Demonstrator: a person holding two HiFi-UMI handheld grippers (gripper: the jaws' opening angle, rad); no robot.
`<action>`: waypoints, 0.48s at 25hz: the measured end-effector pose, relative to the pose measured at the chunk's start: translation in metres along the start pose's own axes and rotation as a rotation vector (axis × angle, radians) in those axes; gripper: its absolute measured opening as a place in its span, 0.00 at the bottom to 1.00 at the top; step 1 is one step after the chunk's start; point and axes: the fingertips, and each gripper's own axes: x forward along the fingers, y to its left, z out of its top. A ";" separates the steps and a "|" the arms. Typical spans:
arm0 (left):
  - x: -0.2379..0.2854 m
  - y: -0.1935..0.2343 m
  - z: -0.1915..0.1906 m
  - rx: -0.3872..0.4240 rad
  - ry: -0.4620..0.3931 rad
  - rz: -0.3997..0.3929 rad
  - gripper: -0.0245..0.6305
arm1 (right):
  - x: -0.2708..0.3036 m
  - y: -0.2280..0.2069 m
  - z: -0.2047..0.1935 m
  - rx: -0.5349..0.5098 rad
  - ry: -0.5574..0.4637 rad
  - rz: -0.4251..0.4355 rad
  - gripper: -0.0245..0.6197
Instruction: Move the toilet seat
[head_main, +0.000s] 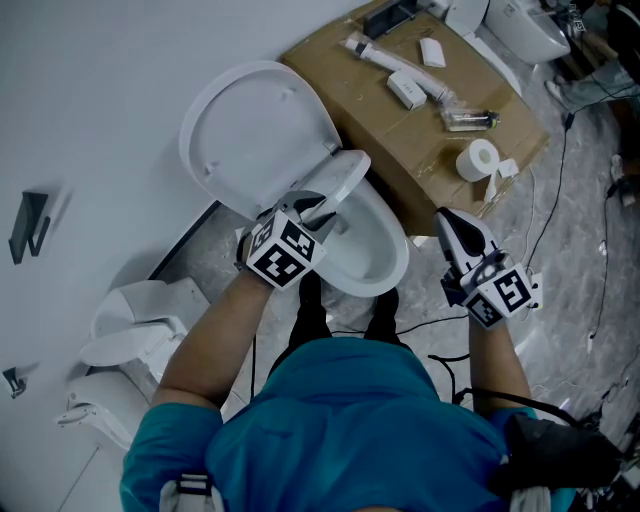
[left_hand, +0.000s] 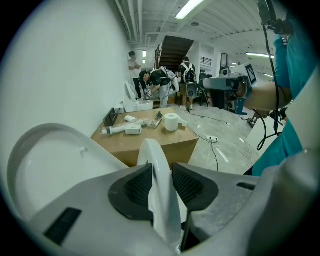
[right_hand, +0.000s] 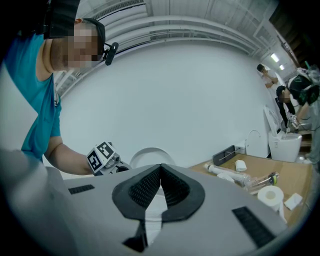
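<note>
Left gripper: My left gripper (left_hand: 161, 184) is clamping both ribbed pads on the toilet seat (head_main: 346, 176), one pad pressing on each face of the white ring.
Toilet seat: The seat is standing tilted, lifted off the toilet bowl (head_main: 385, 262) and sitting between the bowl and the raised lid (head_main: 250, 130), which is leaning on the wall at 11 o'clock from the bowl.
Right gripper: My right gripper (head_main: 447, 218) is hanging at 3 o'clock from the bowl, well apart from the seat, its jaws pressing together with nothing between them and its tip pointing towards 11 o'clock in the head view.
Person: I am standing at the bowl's 6 o'clock side in a teal shirt (head_main: 345, 420).
Background: A cardboard box (head_main: 425, 165) is lying at 1 o'clock beyond the toilet, carrying a paper roll (head_main: 479, 159) and a white tube (head_main: 375, 55).
</note>
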 end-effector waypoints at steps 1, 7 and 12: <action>-0.001 0.002 0.000 0.002 -0.001 0.007 0.24 | 0.000 0.001 0.000 0.002 0.001 0.000 0.04; -0.009 0.021 0.001 -0.013 -0.011 0.041 0.23 | 0.002 0.002 0.003 0.005 0.000 0.003 0.04; -0.013 0.034 0.000 -0.014 -0.010 0.063 0.22 | 0.002 0.002 0.000 0.001 0.008 0.000 0.04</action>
